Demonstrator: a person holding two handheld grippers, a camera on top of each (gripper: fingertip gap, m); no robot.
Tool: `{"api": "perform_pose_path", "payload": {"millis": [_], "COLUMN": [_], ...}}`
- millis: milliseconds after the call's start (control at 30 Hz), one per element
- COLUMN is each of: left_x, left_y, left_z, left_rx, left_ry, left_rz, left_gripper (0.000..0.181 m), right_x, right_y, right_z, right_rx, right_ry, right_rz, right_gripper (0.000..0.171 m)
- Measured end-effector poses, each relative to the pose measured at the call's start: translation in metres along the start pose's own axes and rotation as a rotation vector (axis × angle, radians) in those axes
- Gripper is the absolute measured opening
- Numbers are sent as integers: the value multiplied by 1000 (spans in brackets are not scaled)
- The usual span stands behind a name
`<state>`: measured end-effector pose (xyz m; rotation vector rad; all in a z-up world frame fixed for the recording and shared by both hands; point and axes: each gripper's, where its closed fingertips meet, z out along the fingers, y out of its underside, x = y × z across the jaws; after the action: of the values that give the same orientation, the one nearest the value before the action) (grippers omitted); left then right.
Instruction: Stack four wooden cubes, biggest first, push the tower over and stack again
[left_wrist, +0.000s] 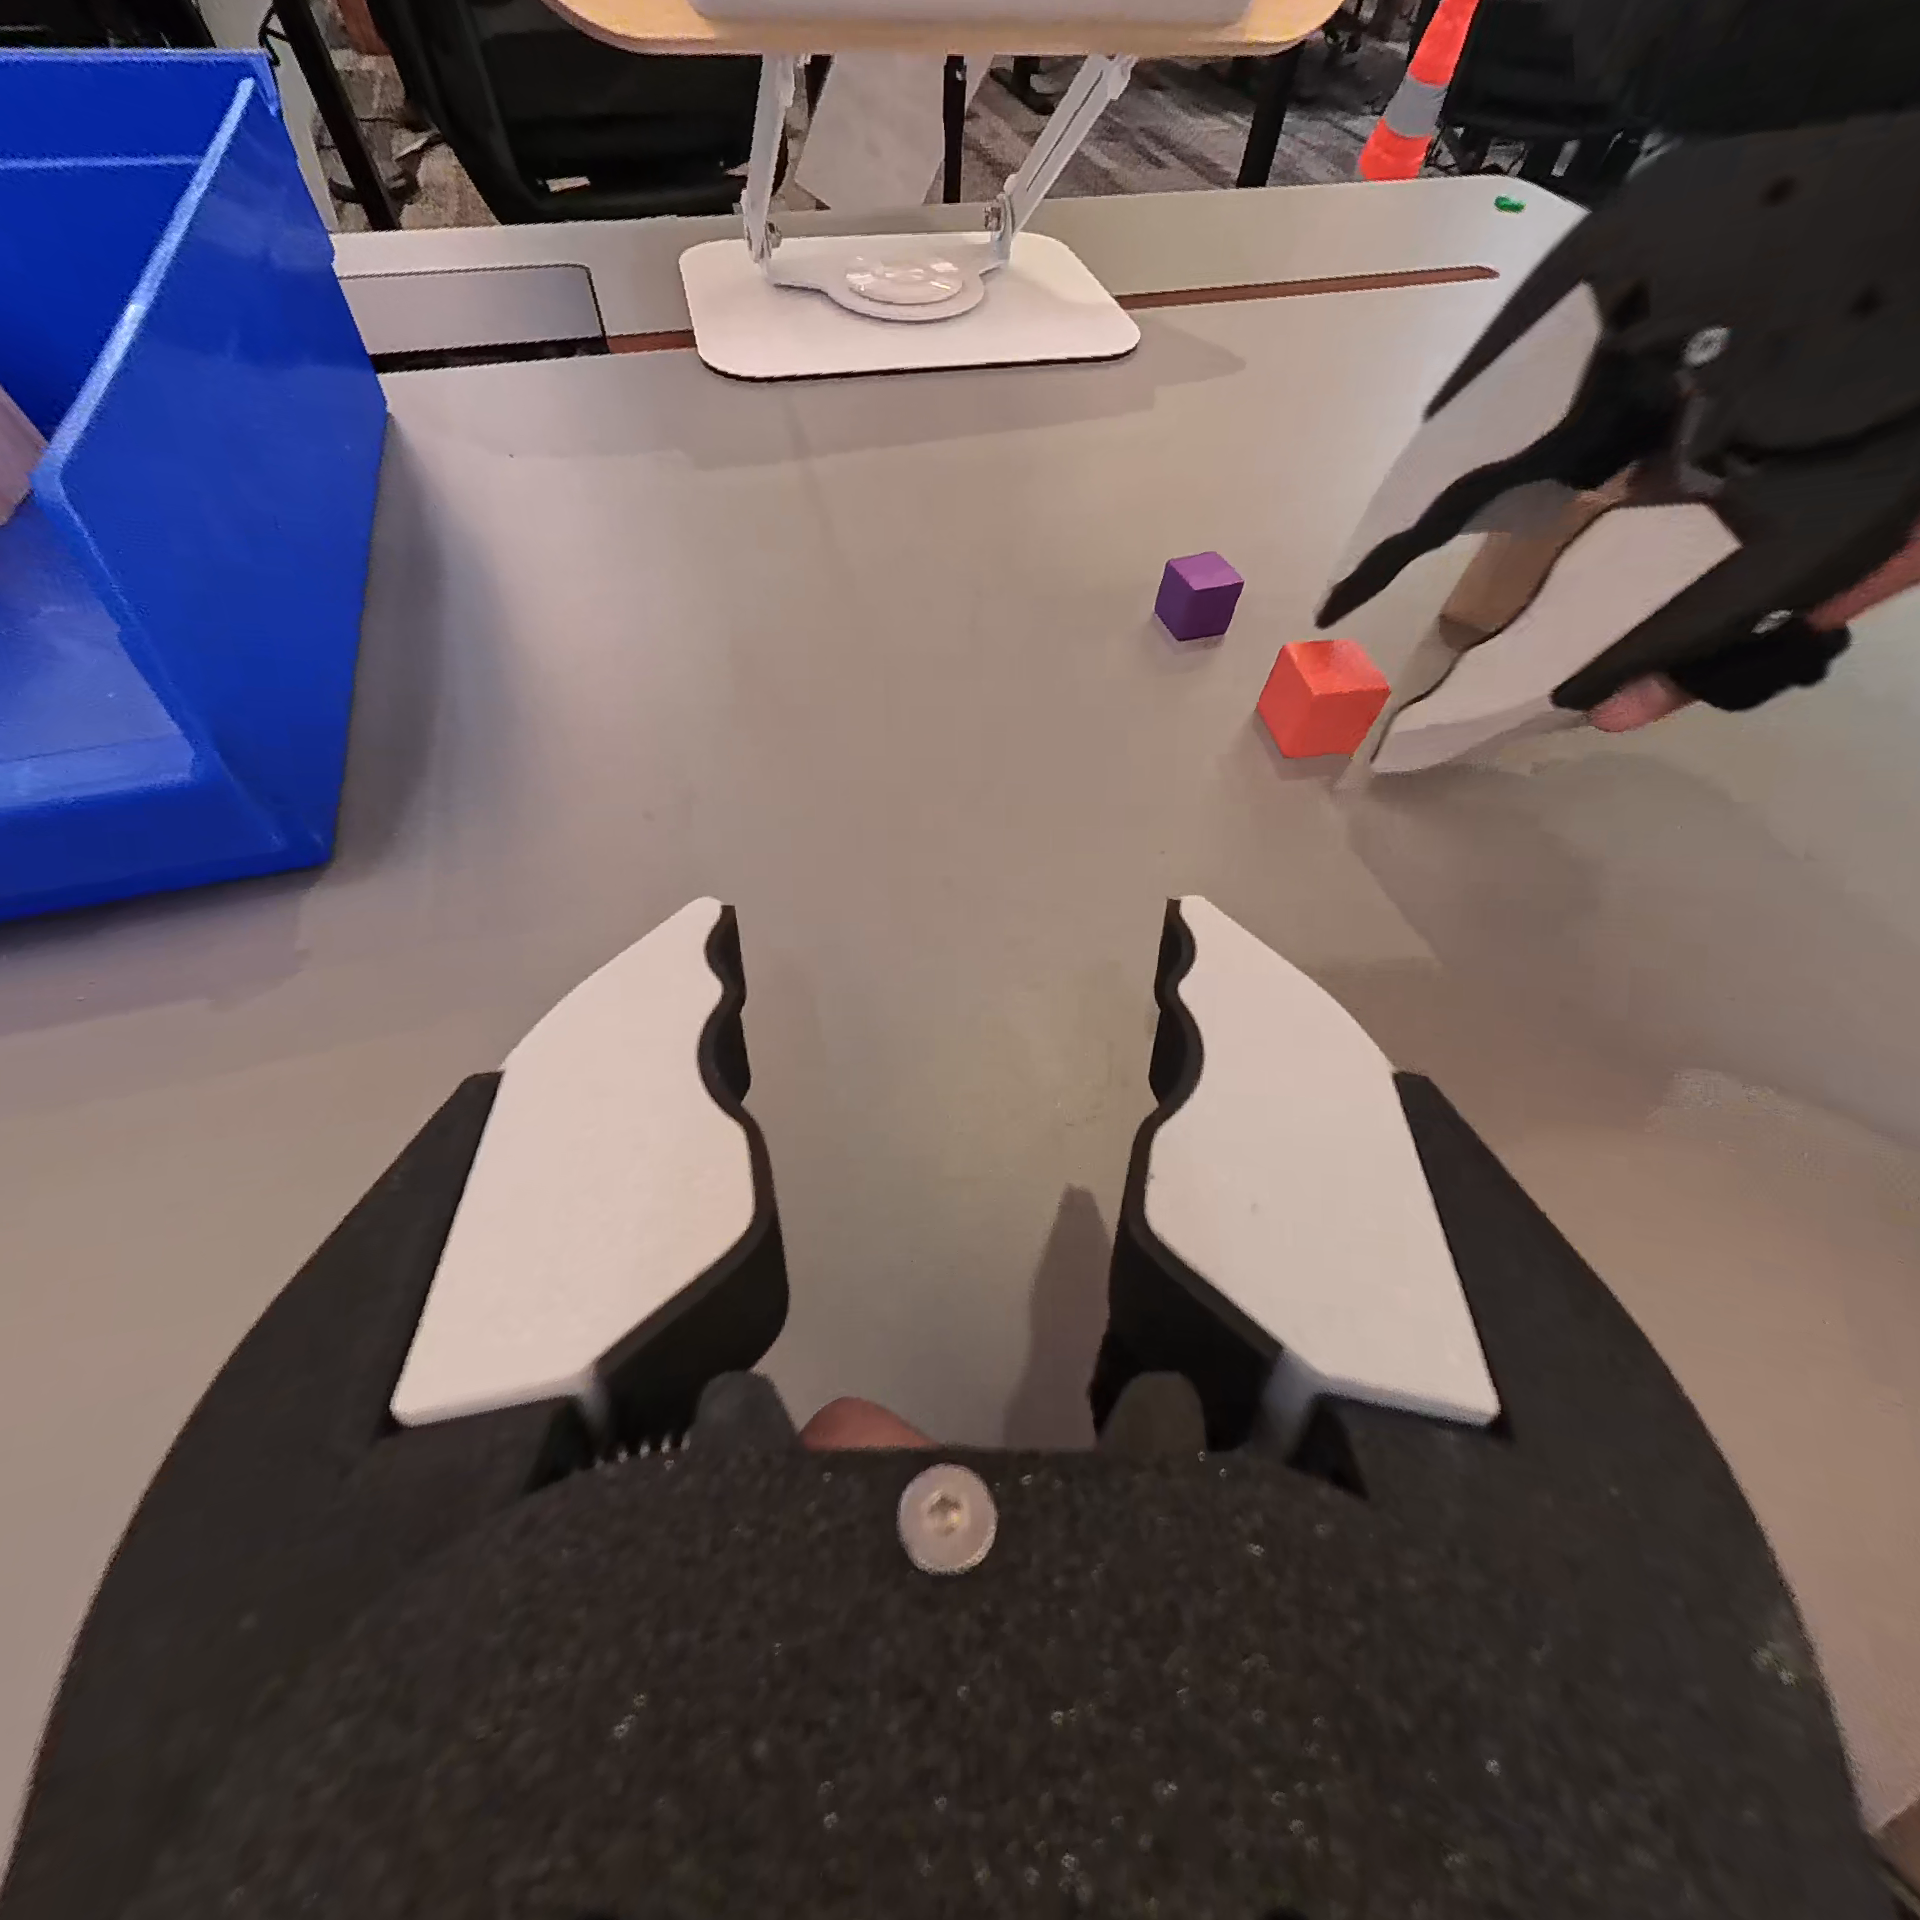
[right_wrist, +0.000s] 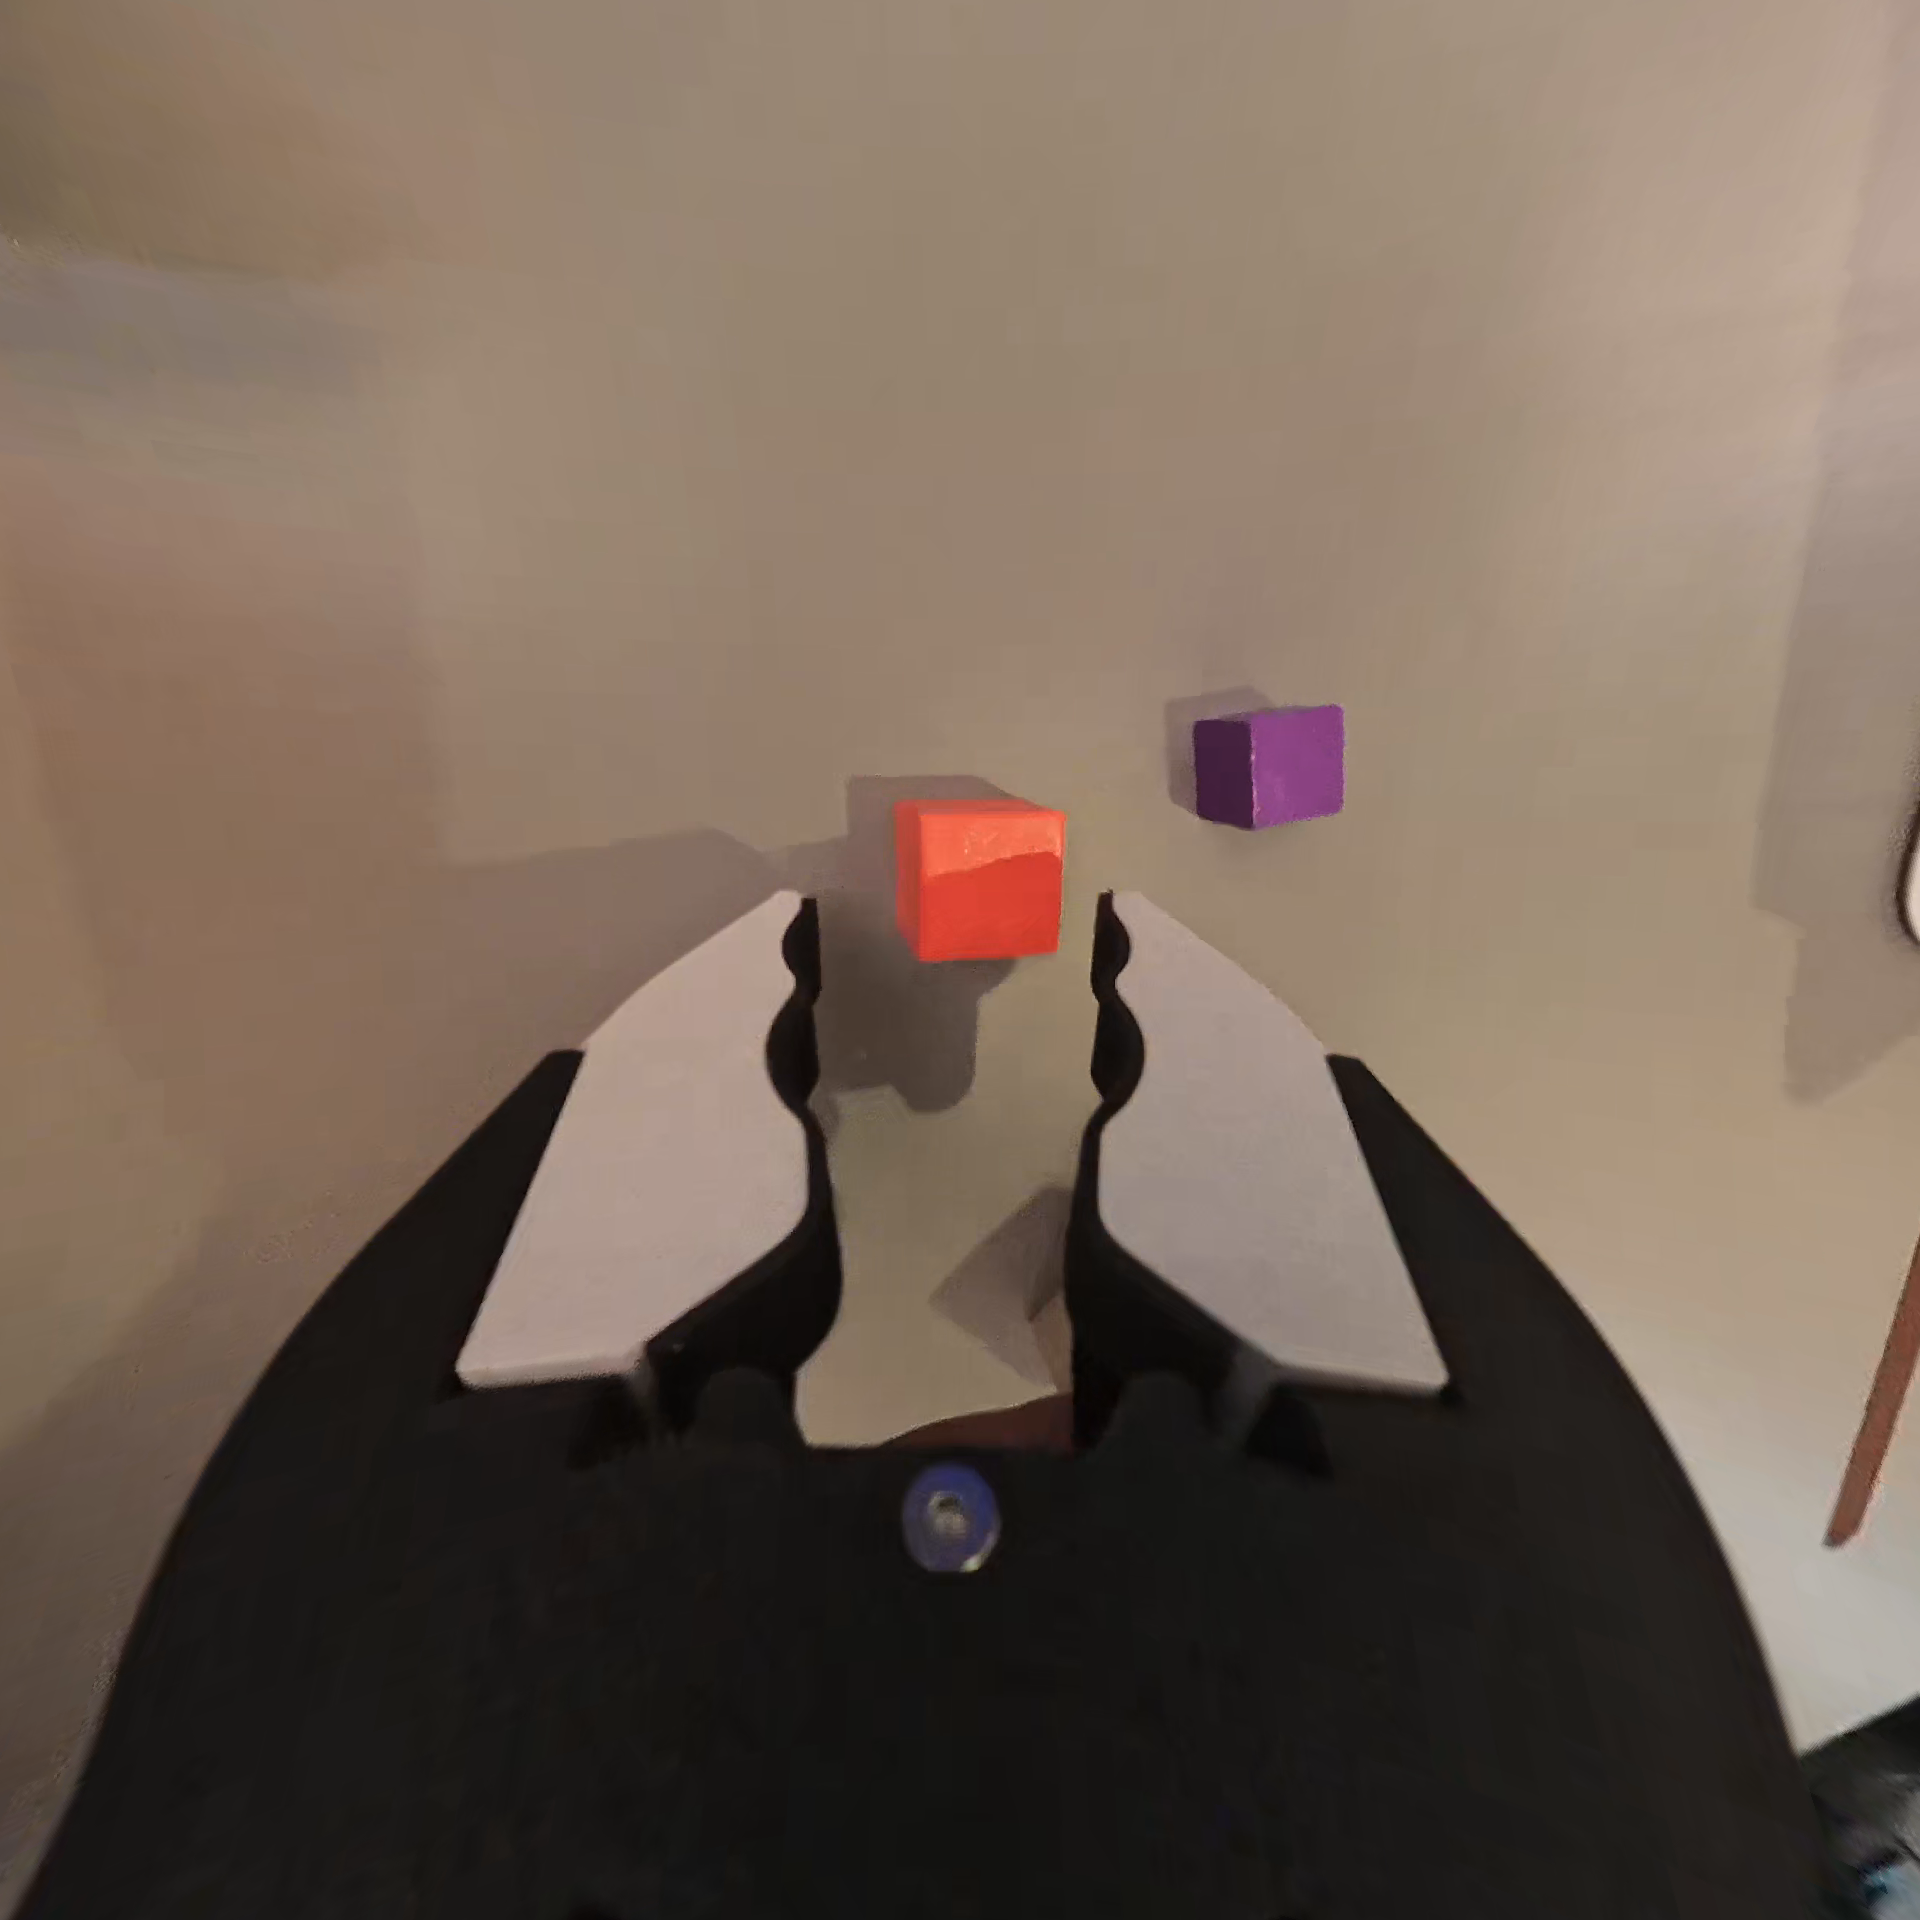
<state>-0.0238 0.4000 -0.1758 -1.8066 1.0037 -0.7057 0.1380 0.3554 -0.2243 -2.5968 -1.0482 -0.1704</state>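
Note:
An orange cube (left_wrist: 1322, 696) and a smaller purple cube (left_wrist: 1198, 594) sit apart on the grey table (left_wrist: 831, 675), at the right. My left gripper (left_wrist: 951, 914) is open and empty, low over bare table, well short of both cubes. My right gripper (left_wrist: 1356, 696) comes in from the right, tips beside the orange cube. A pale plain wooden block (left_wrist: 1496, 582) shows partly behind its fingers. In the right wrist view my right gripper (right_wrist: 956, 904) is open, with the orange cube (right_wrist: 982, 894) just at its fingertips, not gripped. The purple cube (right_wrist: 1270, 766) lies farther right.
A large blue bin (left_wrist: 208, 468) stands at the left edge of the table. A white stand base (left_wrist: 904, 307) sits at the back centre. An orange cone (left_wrist: 1418, 94) and chairs are beyond the table.

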Motion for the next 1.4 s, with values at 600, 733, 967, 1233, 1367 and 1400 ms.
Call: {"api": "perform_pose_path", "payload": {"millis": [600, 733, 967, 1233, 1367, 1400], "left_x": [3, 1, -2, 5, 6, 5], "left_y": [3, -1, -8, -17, -20, -19], "left_z": [-1, -2, -2, -4, -5, -5], "left_rx": [-10, 10, 64, 84, 89, 87], "left_ry": [33, 27, 5, -7, -11, -9], "left_rz": [-5, -2, -3, 29, 39, 34], "left_gripper": [73, 72, 70, 70, 70, 70], "right_x": [4, 6, -13, -46, -53, -53], "right_y": [-3, -2, 59, 115, 125, 126], "right_z": [0, -47, -100, -101, -97, -97], "right_rx": [-46, 105, 364, 538, 524, 523], "right_ry": [-34, 188, 553, 716, 724, 724], "right_rz": [14, 165, 627, 932, 963, 966], "right_gripper": [29, 29, 29, 29, 29, 29]}}
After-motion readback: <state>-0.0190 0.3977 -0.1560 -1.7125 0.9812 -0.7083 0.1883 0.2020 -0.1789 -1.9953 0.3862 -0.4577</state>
